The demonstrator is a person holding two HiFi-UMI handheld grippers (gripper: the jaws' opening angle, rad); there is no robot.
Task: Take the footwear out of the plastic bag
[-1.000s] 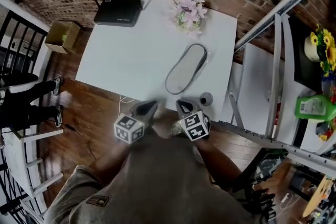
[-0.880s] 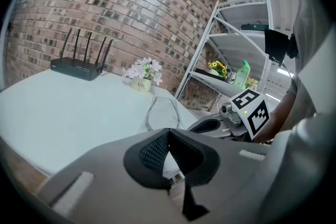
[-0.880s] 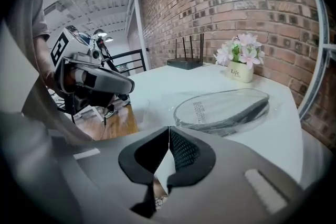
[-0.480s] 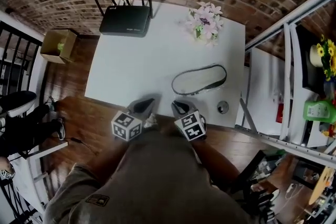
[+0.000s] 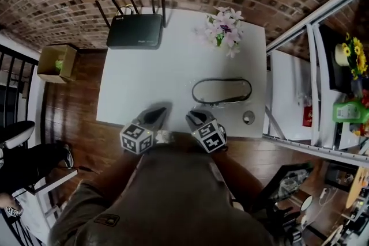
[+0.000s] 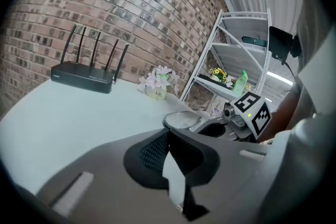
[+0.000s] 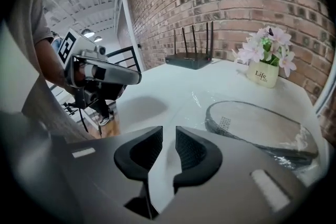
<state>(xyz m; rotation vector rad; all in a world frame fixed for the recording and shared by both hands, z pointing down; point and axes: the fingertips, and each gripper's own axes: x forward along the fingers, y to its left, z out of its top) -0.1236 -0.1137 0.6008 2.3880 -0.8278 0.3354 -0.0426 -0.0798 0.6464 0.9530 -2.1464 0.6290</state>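
A grey slipper sealed in a clear plastic bag [image 5: 222, 91] lies crosswise on the white table [image 5: 150, 78], right of centre. It also shows in the right gripper view [image 7: 257, 126] and, smaller, in the left gripper view [image 6: 184, 119]. My left gripper [image 5: 164, 108] hovers at the table's near edge, shut, with nothing between its jaws [image 6: 167, 134]. Beside it my right gripper [image 5: 189, 115] is a short way in front of the bag. Its jaws [image 7: 169, 136] are opening, with a narrow gap and nothing between them.
A black router [image 5: 135, 30] with antennas sits at the far left of the table, and a small flower pot [image 5: 226, 29] at the far right. A small round metal piece [image 5: 248, 117] lies near the right front corner. A metal shelf [image 5: 311, 83] stands to the right, a cardboard box [image 5: 53, 61] on the floor to the left.
The bagged slipper has swung from slanting to lying crosswise on the table. My right jaws have parted slightly. Both grippers stay at the near edge.
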